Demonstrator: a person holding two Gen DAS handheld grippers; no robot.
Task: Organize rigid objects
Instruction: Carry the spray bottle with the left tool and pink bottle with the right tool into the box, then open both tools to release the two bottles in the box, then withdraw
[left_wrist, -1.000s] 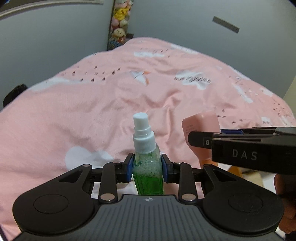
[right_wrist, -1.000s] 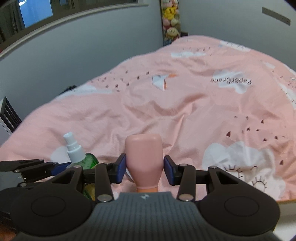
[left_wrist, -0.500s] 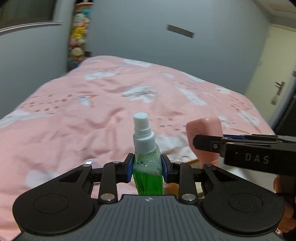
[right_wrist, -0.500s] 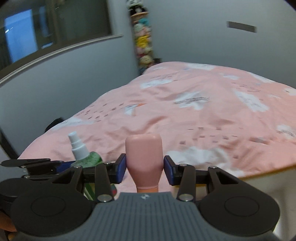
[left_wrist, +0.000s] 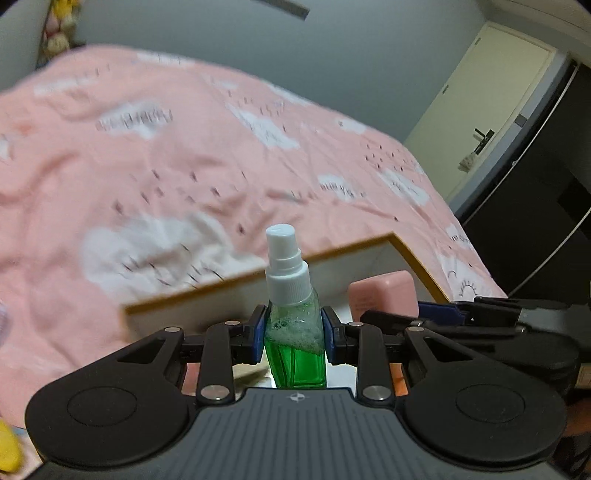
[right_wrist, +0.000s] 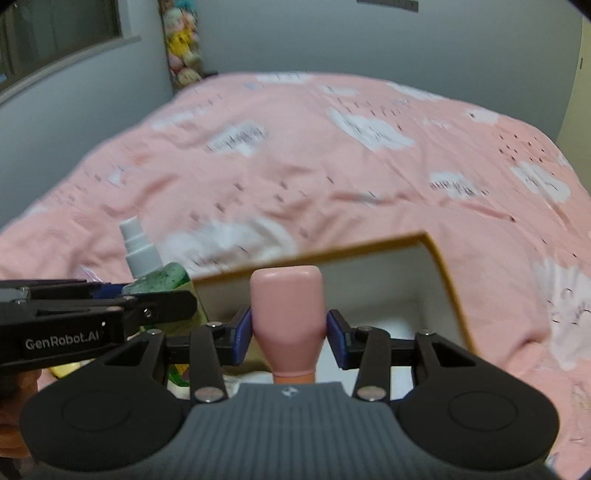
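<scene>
My left gripper (left_wrist: 294, 338) is shut on a green spray bottle (left_wrist: 293, 343) with a white pump top, held upright. The same spray bottle (right_wrist: 155, 271) shows at the left of the right wrist view, with the left gripper (right_wrist: 162, 306) beside it. My right gripper (right_wrist: 290, 334) is shut on a pink bottle (right_wrist: 287, 314), whose pink bottle top (left_wrist: 382, 293) peeks up to the right in the left wrist view. A white box with a brown rim (left_wrist: 410, 254) lies on the bed just beyond both grippers; the box rim (right_wrist: 439, 258) shows its white inside.
A pink bedspread with white clouds (left_wrist: 147, 166) fills the scene, and the same bedspread (right_wrist: 332, 166) lies beyond the box. A cream door (left_wrist: 491, 110) and dark wardrobe stand at right. Plush toys (right_wrist: 183, 48) hang in the far corner. A yellow object (left_wrist: 7, 456) lies at bottom left.
Both grippers swung to the right across the bed with their bottles still held. The white box with the brown rim has come into view just ahead of them.
</scene>
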